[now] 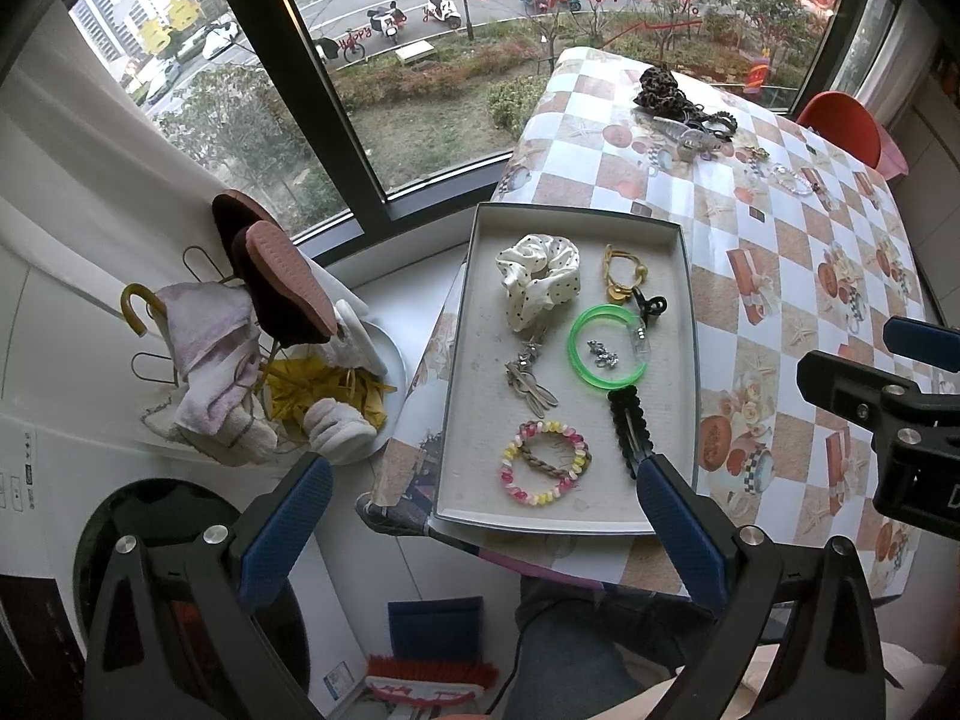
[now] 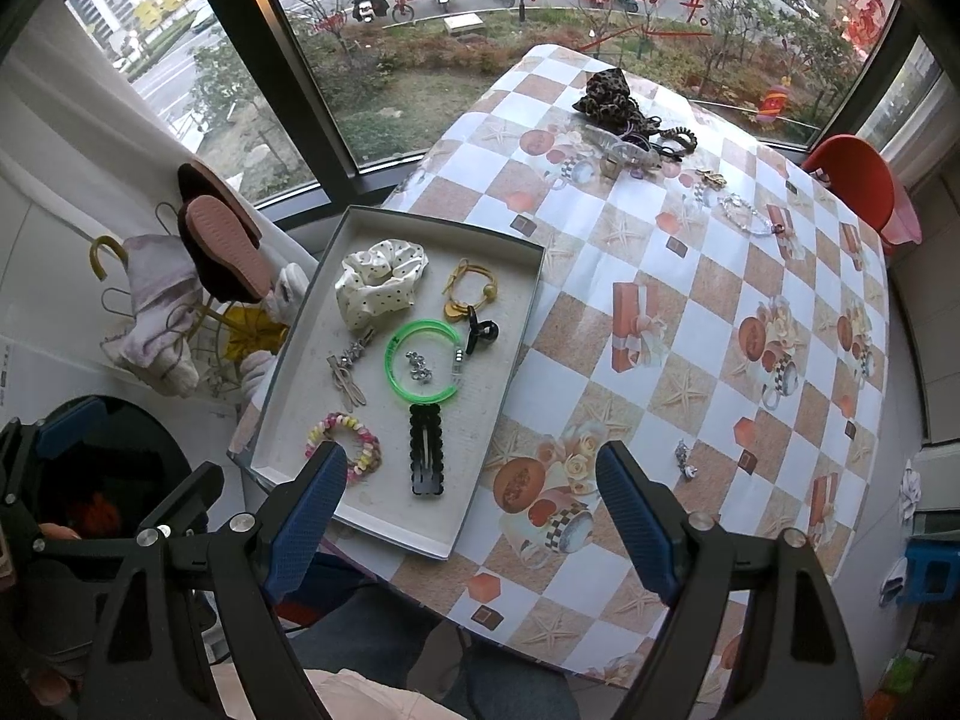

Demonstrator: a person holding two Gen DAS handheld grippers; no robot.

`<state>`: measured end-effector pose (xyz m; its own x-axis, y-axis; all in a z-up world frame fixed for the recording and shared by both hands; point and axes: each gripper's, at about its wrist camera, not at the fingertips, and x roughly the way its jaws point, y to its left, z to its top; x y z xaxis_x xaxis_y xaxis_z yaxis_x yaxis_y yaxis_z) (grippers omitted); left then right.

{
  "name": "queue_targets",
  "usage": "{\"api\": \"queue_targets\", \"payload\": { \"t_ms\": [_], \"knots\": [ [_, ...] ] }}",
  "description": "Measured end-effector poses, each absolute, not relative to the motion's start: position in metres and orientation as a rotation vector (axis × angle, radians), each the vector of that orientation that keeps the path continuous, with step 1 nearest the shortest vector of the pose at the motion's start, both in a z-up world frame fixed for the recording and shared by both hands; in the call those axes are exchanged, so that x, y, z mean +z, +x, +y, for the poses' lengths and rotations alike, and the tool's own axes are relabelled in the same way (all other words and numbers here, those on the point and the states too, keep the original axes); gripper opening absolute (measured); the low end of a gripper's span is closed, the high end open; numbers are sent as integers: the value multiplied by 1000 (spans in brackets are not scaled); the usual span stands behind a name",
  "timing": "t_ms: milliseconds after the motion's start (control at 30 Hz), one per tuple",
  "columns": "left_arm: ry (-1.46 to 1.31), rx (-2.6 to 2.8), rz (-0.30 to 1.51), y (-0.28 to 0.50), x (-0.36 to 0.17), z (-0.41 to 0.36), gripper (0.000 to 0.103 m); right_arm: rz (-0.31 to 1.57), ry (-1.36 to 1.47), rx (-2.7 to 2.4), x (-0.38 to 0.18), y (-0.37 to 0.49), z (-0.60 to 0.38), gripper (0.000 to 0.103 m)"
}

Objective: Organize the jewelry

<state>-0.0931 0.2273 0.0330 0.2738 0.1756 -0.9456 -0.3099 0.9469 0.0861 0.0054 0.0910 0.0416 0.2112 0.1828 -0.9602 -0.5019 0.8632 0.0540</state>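
Left wrist view: the left gripper [image 1: 483, 504] stands wide open and empty, its blue-padded fingers [image 1: 288, 528] hanging above the near edge of the shallow grey cardboard tray [image 1: 474, 324]. The tray sits at the near left corner of the table with the checked, gift-print cloth [image 1: 792, 276]. Already in it: a cream polka-dot fabric scrunchie [image 1: 540, 279], a translucent green plastic bangle [image 1: 606, 348], a black scalloped snap clip [image 1: 627, 426] and a pink-and-yellow beaded bracelet [image 1: 543, 462]. A heap of unsorted pieces, led by a leopard-print fabric scrunchie [image 1: 660, 87], lies at the far edge of the table, well apart from the tray.

Right wrist view: the right gripper [image 2: 465, 501] is likewise wide open with nothing between its pads, hanging over the table just beside the tray's near right corner. A small silver metal trinket [image 2: 684, 459] lies loose on the cloth, to the right of the right-hand finger. A clear beaded bracelet [image 2: 747, 216] lies farther back.

Assessment: the trinket looks light, hard and slippery; it is best pinched across its thickest part, low against the cloth. The scrunchies are soft and forgiving anywhere. Beaded bracelets are limp and may swing; grip across the strand.
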Motion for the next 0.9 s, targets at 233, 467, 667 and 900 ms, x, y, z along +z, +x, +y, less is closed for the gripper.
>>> {"api": "queue_targets", "payload": {
  "t_ms": [233,467,667,900],
  "knots": [
    [-122,327,1253,-93,33,227,103,1276,-296,487,42,8,91,87],
    [-122,328,1253,-90,33,225,103,1277,-296,489,42,7,90,87],
    [-121,329,1253,-89,33,225,103,1277,-297,489,42,9,90,87],
    [-121,329,1254,-88,33,224,103,1279,-296,488,41,8,90,87]
  ]
}}
